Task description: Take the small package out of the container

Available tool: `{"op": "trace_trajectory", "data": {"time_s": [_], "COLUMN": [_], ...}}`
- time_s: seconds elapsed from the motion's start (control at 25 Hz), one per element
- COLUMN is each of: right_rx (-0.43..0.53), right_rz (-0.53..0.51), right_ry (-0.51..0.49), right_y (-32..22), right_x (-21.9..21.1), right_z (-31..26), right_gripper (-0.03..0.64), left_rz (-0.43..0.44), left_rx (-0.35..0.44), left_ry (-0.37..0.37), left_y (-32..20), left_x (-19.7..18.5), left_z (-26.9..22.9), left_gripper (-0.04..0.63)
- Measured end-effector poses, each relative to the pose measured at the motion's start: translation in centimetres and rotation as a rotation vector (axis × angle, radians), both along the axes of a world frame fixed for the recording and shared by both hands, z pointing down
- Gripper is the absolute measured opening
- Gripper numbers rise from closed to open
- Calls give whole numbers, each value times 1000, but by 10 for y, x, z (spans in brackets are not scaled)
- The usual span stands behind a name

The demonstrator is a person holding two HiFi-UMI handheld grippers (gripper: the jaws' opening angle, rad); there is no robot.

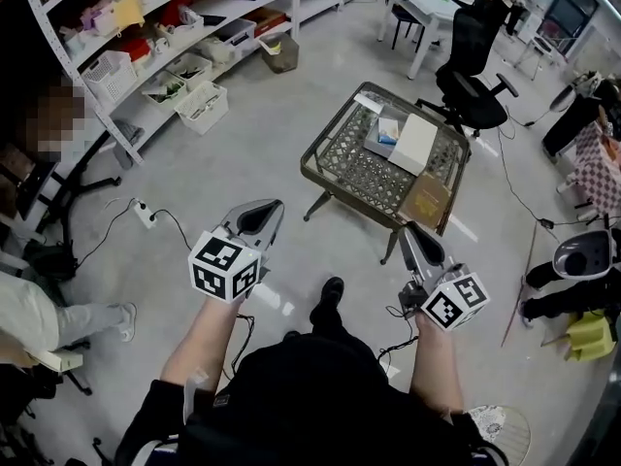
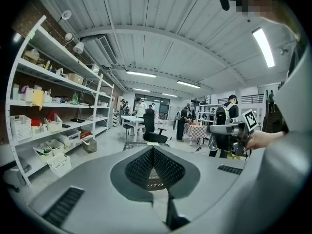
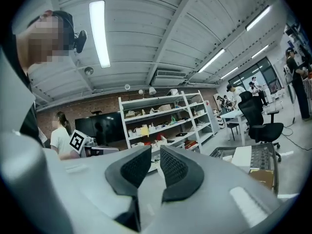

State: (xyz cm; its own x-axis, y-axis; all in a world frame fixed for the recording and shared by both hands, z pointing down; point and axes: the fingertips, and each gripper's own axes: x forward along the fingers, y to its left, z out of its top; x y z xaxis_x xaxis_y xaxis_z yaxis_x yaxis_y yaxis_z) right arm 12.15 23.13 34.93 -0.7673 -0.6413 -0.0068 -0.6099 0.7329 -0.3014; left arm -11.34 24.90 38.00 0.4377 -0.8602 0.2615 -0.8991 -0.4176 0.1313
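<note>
I hold both claws low in the frame, well apart from the dark wire-mesh container (image 1: 357,169) at upper centre, where the small blue-and-white package (image 1: 385,132) lies beside a flat white box (image 1: 415,142); my left claw (image 1: 264,212) is closed and empty, my right claw (image 1: 415,241) slightly parted around nothing.

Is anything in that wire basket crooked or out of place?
Only one thing: a brown cardboard package sits tilted at the near right corner of the basket, seemingly propped against the rim, while the white box lies flat inside. Nothing looks spilled or broken.
</note>
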Motion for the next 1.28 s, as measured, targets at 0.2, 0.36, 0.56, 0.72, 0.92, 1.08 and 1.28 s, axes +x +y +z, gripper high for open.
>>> {"op": "trace_trajectory", "data": {"time_s": [0.2, 0.36, 0.56, 0.72, 0.92, 1.08, 1.28], "right_rx": [-44, -76, -90, -83, -81, -89, -114], "right_rz": [-40, -56, -65, -73, -60, -47, -21], "right_ry": [-13, -21, -34, -33, -48, -36, -4], "right_y": [-59, -111, -170, -202, -222, -233, -253], "right_x": [-7, 0, 12, 27, 36, 39, 40], "right_z": [17, 28, 34, 32, 29, 34, 42], "right_gripper": [67, 67, 67, 67, 67, 67, 67], "left_rz": [-35, -40, -39, -14, -4, 13, 40], "left_rx": [-50, -76, -106, -101, -83, -81, -84], "left_ry": [-1, -15, -23, -43, -48, -40, -9], "left_y": [-51, -100, -157, -185, -208, -226, -261], "left_x": [-5, 4, 18, 40, 48, 51, 51], "left_z": [17, 22, 22, 12, 1, 5, 15], "left_gripper": [-2, -2, -2, -2, -2, -2, -2]}}
